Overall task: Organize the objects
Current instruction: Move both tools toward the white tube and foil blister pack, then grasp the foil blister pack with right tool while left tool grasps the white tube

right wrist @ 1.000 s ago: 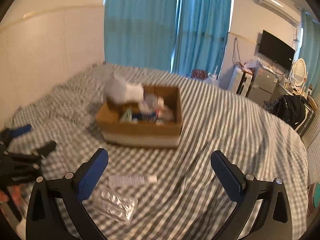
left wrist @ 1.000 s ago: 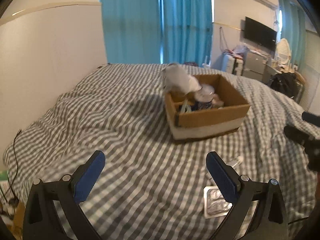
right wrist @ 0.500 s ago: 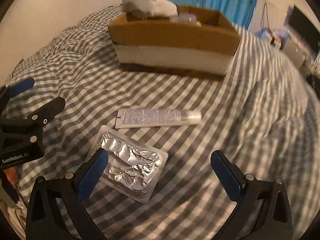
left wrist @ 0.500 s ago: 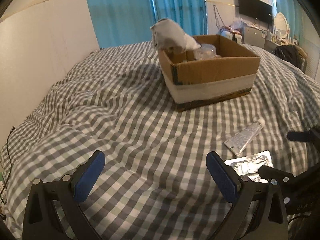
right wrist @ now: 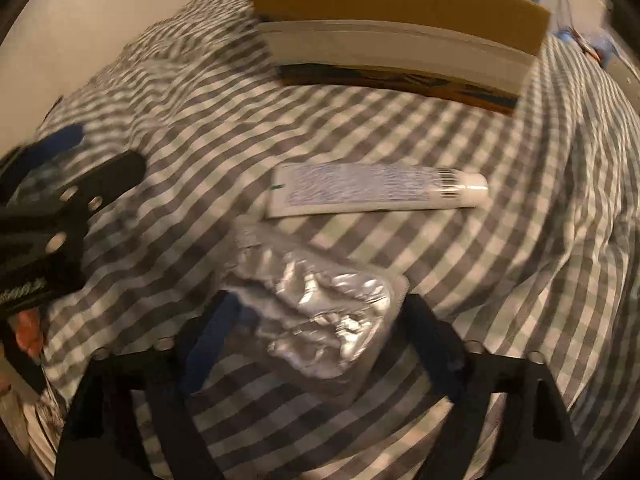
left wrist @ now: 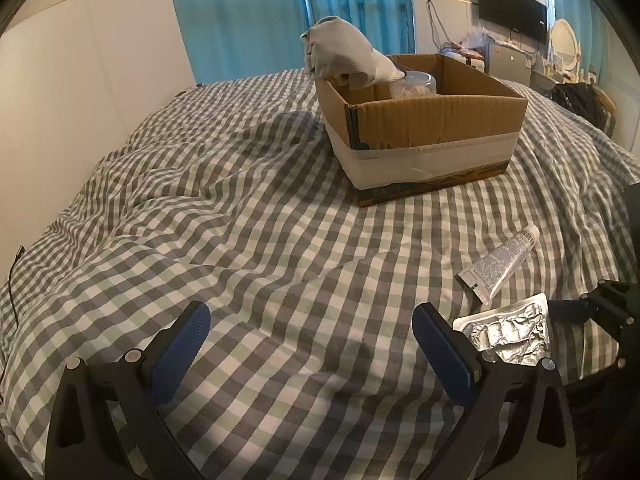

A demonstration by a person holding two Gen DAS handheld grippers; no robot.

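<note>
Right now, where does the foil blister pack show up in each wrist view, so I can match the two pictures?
Left wrist view: the foil blister pack lies at lower right on the checked bedspread, just beyond the left gripper.
Right wrist view: it sits low in the centre, between the fingers of the right gripper.
Shared landmark: the white tube lies just past it, toward the cardboard box.

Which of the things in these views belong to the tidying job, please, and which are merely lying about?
Job: foil blister pack between the right gripper fingers; tube; cardboard box; left gripper, open.

Lying about: television; curtains; black bag.
</note>
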